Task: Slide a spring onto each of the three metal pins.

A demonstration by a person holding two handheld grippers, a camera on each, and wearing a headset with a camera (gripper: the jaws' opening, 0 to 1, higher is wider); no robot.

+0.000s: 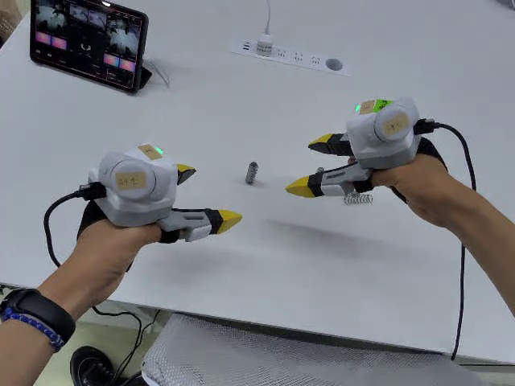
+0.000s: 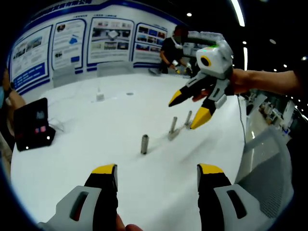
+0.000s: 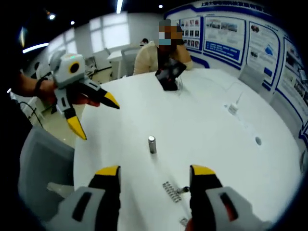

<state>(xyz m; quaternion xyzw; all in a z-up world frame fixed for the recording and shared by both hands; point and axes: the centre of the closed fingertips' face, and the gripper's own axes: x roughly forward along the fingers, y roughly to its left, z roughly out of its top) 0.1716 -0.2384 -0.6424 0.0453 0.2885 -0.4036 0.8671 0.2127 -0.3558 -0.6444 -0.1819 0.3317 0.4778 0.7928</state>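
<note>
Both open and empty: left tongs [image 1: 208, 195], right tongs [image 1: 310, 164]; the spring [image 1: 358, 198] lies flat, left-to-right, just beside the right pair.

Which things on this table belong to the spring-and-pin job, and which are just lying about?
Job: metal pin; loose spring beside the right gripper.
Lying about: tablet; power strip with a charger plugged in.

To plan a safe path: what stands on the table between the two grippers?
One upright metal pin stands alone on the bare white table, between the left gripper and the right gripper. The head view shows this.
</note>
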